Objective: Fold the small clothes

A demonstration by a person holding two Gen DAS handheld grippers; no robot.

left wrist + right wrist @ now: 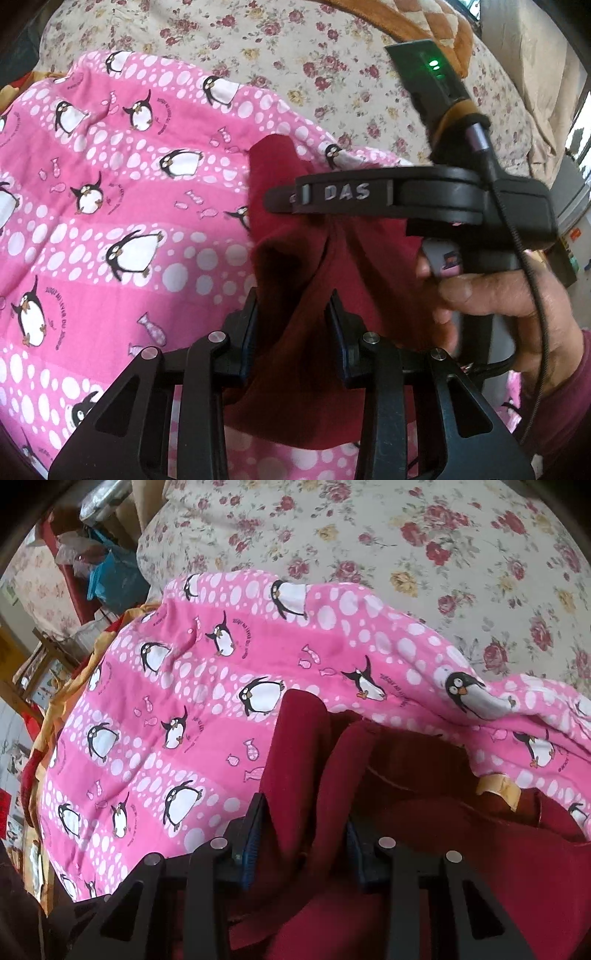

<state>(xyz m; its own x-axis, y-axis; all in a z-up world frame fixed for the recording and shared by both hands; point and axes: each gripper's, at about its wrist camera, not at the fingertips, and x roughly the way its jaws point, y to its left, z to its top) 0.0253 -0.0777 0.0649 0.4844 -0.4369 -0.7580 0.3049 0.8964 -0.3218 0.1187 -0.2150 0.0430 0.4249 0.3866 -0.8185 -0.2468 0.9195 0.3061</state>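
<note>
A small dark red garment hangs bunched above a pink penguin-print blanket. My left gripper has its two fingers on either side of a fold of the red cloth and holds it. The right gripper's black body marked DAS crosses the left wrist view just above, held by a hand. In the right wrist view my right gripper has folds of the same red garment between its fingers. The lower part of the garment is hidden behind the gripper bodies.
The pink blanket lies on a floral bedspread that fills the far side. A brown and cream cushion sits at the back right. Cluttered furniture and bags stand beyond the bed's left edge.
</note>
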